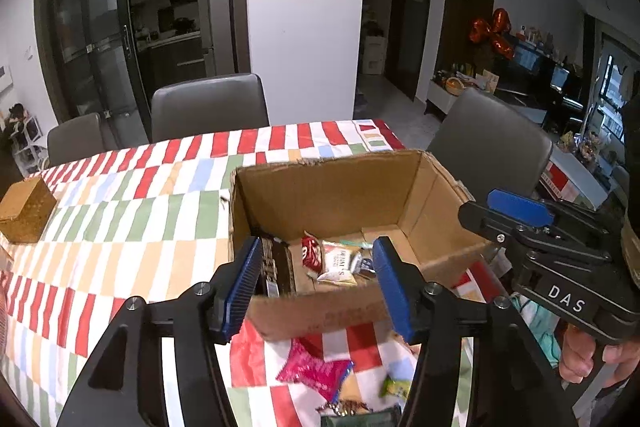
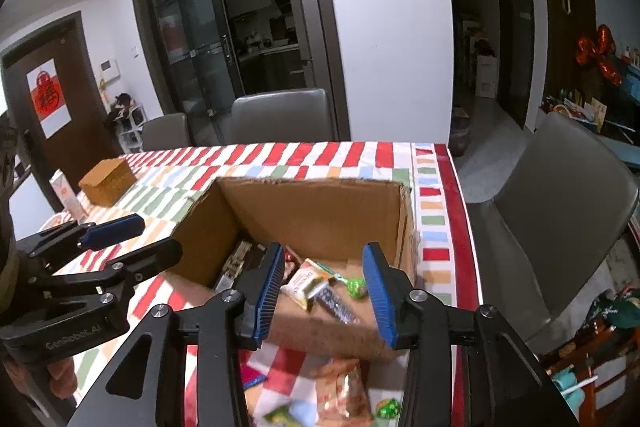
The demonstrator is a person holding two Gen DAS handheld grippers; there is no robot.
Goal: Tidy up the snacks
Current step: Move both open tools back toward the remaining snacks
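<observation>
in the left wrist view the left gripper hangs over the near wall of the cardboard box, jaws apart and empty, with snack packets lying inside and a pink packet on the tablecloth below. in the right wrist view the right gripper is also parted with nothing between its pads, above the same box, where a green lollipop lies.

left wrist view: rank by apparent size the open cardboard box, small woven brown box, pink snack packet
1. Open brown cardboard box, by far the largest.
2. Small woven brown box at the table's left edge and shiny pink snack packet in front of the cardboard box: they look alike. The packet is nearer the camera, so no ranking.
</observation>
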